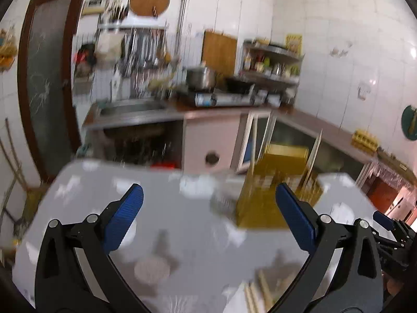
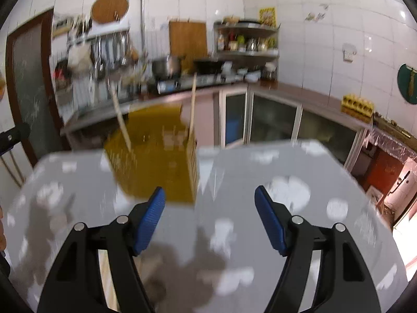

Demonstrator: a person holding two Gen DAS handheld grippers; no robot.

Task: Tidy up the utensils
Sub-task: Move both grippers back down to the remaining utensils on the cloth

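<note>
On the grey patterned table (image 1: 182,224), left wrist view: yellow slotted basket (image 1: 263,206) stands at the far edge, blurred by motion. Two pale sticks (image 1: 314,151), likely chopsticks, rise out of the basket at its right side; can't confirm the type. More pale wooden sticks (image 1: 263,289) lie flat on the table well nearer than the basket, at the bottom of the view. Small grey blurred item (image 1: 221,203) sits just left of the basket, unidentifiable. Round pale patch (image 1: 152,268) lies nearer than the basket and to its left, can't tell if object or print. Left gripper (image 1: 208,198) has its blue pads spread wide, nothing between them; its right pad overlaps the basket's near right corner in the picture, contact not confirmed. Right gripper (image 1: 383,220) shows only partly at the right edge, beyond the basket's right side. Behind the basket: counter with sink (image 1: 130,108), pot (image 1: 200,78) on a stove, wall shelves.

Over the same table (image 2: 312,234), right wrist view: basket (image 2: 156,161) stands at the far edge, left of centre, heavily blurred. Two pale sticks (image 2: 192,104) stand up from the basket, one leaning left, one near upright at its right wall. Right gripper (image 2: 209,198) has its pads parted fairly wide, empty; its left pad overlaps the basket's near edge in the picture, touching or not can't be told. A pale wooden strip (image 2: 109,281) lies on the table nearer than the basket, under the gripper's left arm. Left gripper's black part (image 2: 13,135) shows at the left edge, left of the basket.
</note>
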